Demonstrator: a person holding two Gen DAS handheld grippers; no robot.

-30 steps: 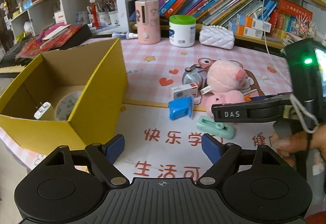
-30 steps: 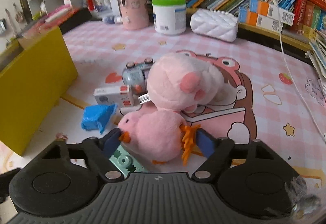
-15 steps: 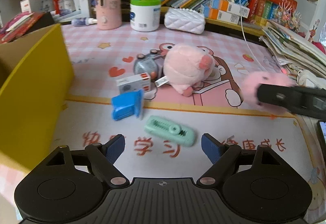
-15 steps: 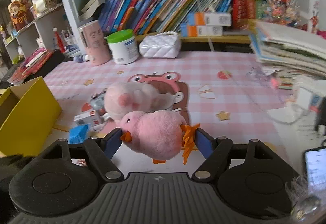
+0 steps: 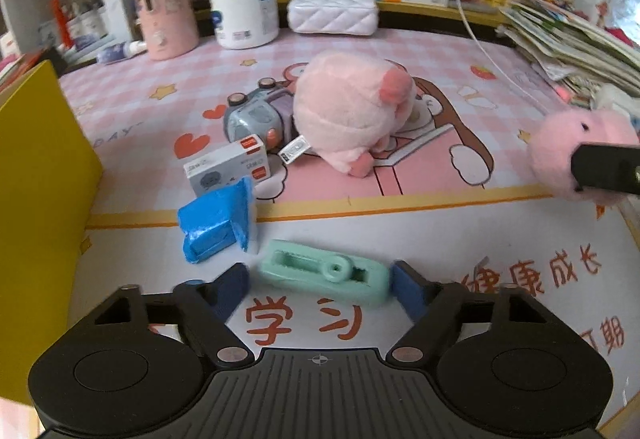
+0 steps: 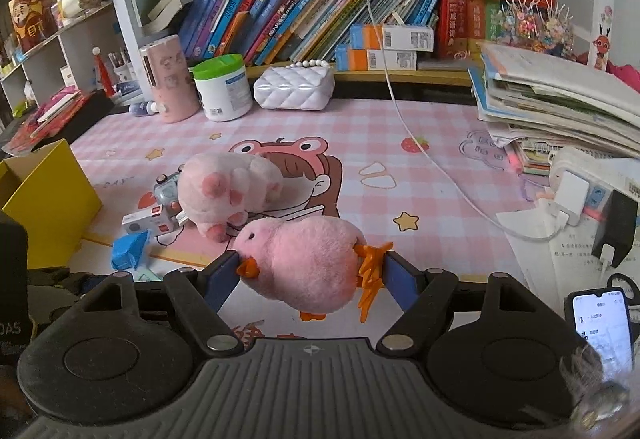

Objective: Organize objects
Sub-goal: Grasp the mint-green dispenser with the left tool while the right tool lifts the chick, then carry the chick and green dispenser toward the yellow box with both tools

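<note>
Blue pads of your left gripper (image 5: 320, 287) are closing around the mint-green stapler (image 5: 324, 277), which lies flat on the mat (image 5: 440, 235), long axis crosswise between them. Your right gripper (image 6: 310, 275) is clamped on the pink plush chick (image 6: 304, 263), beak toward its left pad, orange feet toward its right.

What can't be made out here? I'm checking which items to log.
- Yellow box, left wrist view: cut off by the left edge, inside unseen.
- Mint green tool, right wrist view: hidden behind the right claw.
- Phone, right wrist view: screen text too small.
</note>
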